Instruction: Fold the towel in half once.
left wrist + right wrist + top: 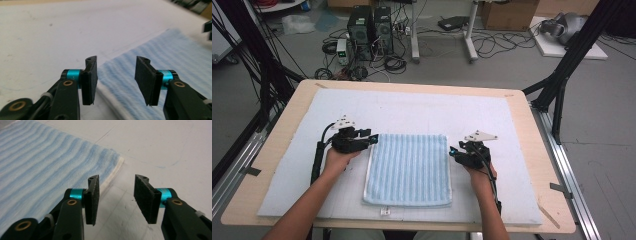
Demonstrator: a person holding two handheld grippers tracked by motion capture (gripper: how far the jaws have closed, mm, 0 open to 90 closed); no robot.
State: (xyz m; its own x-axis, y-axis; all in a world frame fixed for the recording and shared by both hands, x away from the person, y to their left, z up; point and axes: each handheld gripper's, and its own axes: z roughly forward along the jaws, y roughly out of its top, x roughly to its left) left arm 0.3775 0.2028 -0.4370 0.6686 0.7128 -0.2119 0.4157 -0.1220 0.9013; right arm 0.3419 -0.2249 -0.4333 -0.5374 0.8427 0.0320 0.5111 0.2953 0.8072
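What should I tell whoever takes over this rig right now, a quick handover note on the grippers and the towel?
Left gripper: open, nothing between its jaws, at the towel's far left corner.
Right gripper: open, nothing held, beside the towel's right edge near the far corner.
Blue striped towel: lies flat on the white mat, looks folded into a rough square with a thicker doubled edge on the left, free of both grippers.
Done: the towel appears folded at least once and released.
Left: probably another fold or a tidy-up of the edges; regrip the corners first.

Blue-striped towel (409, 170) folded flat, mid-mat, btw both tools.
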